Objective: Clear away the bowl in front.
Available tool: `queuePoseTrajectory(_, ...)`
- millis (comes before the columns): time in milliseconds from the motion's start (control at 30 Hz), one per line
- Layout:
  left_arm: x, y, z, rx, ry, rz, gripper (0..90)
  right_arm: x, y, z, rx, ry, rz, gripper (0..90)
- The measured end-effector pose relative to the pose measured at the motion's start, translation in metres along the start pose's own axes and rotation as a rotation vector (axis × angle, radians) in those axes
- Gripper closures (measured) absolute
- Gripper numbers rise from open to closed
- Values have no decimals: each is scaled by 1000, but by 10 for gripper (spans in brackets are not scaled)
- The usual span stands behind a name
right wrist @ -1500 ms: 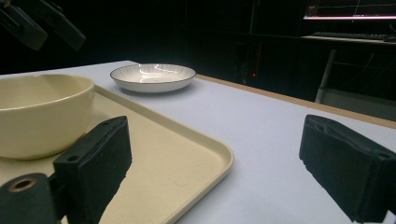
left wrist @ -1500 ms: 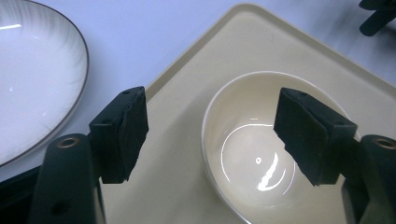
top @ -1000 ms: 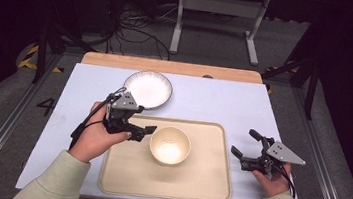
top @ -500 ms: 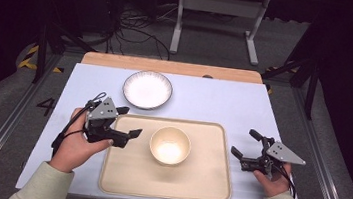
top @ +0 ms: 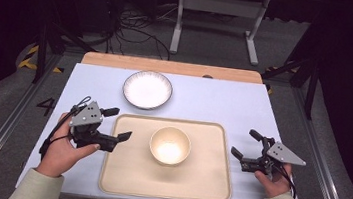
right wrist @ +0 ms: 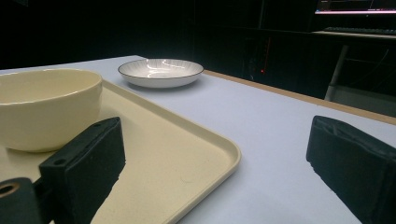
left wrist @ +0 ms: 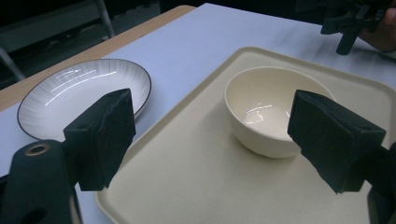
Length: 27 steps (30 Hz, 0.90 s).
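Right now the cream bowl point(top: 170, 145) sits in the middle of the beige tray point(top: 119, 183) on the desk point(top: 215, 99). It looks rigid, smooth and breakable, so its rim is probably the best hold. The left claw point(top: 119, 124), whose jaws have just been opening, is released and empty at the tray's left edge; the right claw point(top: 244, 146) hangs released beside the right edge. 1 white plate point(top: 147, 89) lies beyond the tray, well clear.

Tray: the flat beige plastic tray point(top: 205, 183) lies on the pale blue table top point(top: 224, 100), at its near middle.
Bowl: the round cream bowl point(top: 170, 145) stands on the tray, behind its centre.
Plate: the white dark-rimmed plate point(top: 147, 89) lies on the table behind the tray, apart from it.
Left gripper point(top: 117, 123): at the tray's left edge.
Right gripper point(top: 246, 143): right of the tray.
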State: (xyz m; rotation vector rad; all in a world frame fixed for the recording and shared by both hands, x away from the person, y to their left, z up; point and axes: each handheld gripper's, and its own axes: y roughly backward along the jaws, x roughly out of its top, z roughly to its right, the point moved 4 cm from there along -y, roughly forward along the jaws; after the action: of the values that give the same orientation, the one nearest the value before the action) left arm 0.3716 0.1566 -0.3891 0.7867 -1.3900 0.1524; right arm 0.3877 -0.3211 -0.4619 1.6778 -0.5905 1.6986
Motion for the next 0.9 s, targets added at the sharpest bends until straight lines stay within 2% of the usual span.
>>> queuePoseTrajectory(267,-15,12,-7,24,19,32,160,0,1,0,-2,-4,13,49)
queuePoseTrajectory(367,-27,19,-11,37,44,46,159,0,2,0,0,1,13,49)
queuePoseTrajectory(667,-49,24,-17,57,69,74,152,0,1,0,4,3,16,49)
queuePoseTrajectory(900,-64,29,-22,98,87,110,144,0,2,0,6,6,20,49)
